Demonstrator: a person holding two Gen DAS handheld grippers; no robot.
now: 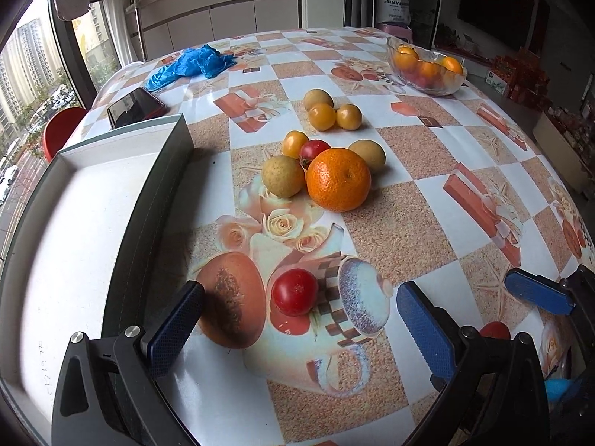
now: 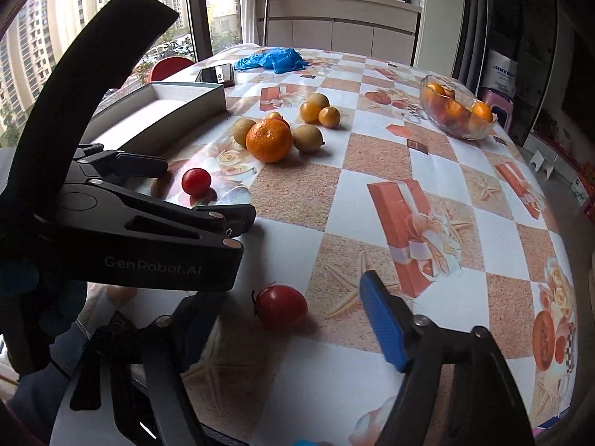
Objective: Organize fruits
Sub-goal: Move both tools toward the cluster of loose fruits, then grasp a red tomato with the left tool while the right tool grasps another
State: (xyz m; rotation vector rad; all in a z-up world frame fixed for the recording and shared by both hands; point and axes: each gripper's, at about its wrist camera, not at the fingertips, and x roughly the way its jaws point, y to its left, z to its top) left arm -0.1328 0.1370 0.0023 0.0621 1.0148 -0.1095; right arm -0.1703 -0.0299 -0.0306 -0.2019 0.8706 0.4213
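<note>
My left gripper [image 1: 297, 312] is open over the patterned table, with a red tomato [image 1: 294, 291] between its fingers, untouched. My right gripper [image 2: 293, 323] is open around a second red tomato [image 2: 280, 305] that lies on the table. The left gripper also shows in the right wrist view [image 2: 208, 193], next to the first tomato [image 2: 196, 181]. A big orange [image 1: 338, 179] lies in a cluster with yellow-green fruits [image 1: 283, 176], a yellow tomato [image 1: 294, 144] and a red tomato [image 1: 314, 150]. Three more yellow fruits [image 1: 329, 111] lie behind.
An empty white box with dark walls [image 1: 163, 171] stands at the left. A glass bowl [image 1: 427, 67] holding oranges stands at the far right. A phone [image 1: 135, 107] and a blue glove [image 1: 193, 63] lie at the far left. A red chair [image 1: 61, 130] stands beyond the table edge.
</note>
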